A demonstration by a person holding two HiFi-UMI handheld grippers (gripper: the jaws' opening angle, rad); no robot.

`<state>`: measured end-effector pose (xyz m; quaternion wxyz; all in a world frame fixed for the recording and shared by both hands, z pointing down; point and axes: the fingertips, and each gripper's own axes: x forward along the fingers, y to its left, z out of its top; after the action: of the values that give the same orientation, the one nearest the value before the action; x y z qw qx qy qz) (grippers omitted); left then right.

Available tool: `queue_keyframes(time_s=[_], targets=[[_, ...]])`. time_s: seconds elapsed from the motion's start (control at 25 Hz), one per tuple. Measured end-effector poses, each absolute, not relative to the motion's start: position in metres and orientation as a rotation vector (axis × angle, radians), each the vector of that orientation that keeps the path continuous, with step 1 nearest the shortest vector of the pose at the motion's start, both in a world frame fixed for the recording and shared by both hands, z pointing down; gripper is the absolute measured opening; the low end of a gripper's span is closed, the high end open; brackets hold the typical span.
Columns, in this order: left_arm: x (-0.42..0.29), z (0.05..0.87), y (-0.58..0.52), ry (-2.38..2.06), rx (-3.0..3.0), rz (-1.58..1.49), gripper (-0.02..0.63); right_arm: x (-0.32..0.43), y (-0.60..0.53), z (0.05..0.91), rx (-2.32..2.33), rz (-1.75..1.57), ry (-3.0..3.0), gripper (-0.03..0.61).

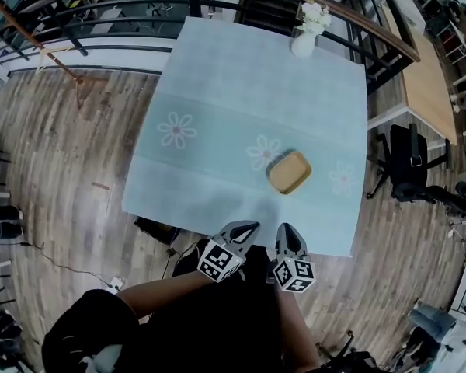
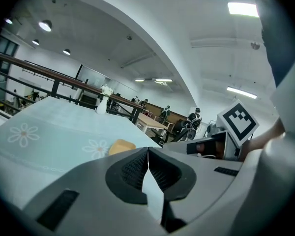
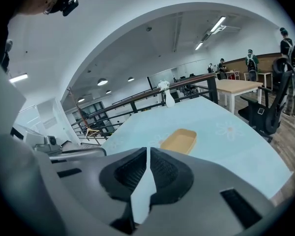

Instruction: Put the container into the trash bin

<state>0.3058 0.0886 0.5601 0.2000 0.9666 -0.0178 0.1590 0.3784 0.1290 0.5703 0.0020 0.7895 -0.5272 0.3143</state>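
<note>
Wood-floored open office; a table with a pale blue flowered cloth (image 1: 217, 92) carries the tan container (image 1: 289, 172). My judgement: open one gripper before reaching, then pinch the container's near rim. Left gripper (image 1: 245, 230) and right gripper (image 1: 289, 238) hover just short of the container, jaws pressed together, holding nothing.

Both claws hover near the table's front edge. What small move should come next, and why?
Probably open the right gripper and ease it forward toward the container. Its jaws are shut and empty, and the container lies untouched on the table just ahead of it.
</note>
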Motion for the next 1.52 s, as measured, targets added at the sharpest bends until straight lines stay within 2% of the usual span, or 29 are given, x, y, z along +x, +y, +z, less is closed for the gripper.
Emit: queue_keyframes(time_s=[0.76,1.04,1.52], targets=[[0.411,0.604,0.044,-0.468,2.539,0.566,0.014,0.578,0.048,0.632,2.053,0.976,-1.752,0.046],[0.424,0.625,0.032,-0.615,2.457,0.573,0.014,0.597,0.014,0.676,1.852,0.99,-1.82,0.09],[0.424,0.639,0.025,-0.782,2.398,0.587,0.014,0.595,-0.013,0.733,1.655,0.991,-1.866,0.092]])
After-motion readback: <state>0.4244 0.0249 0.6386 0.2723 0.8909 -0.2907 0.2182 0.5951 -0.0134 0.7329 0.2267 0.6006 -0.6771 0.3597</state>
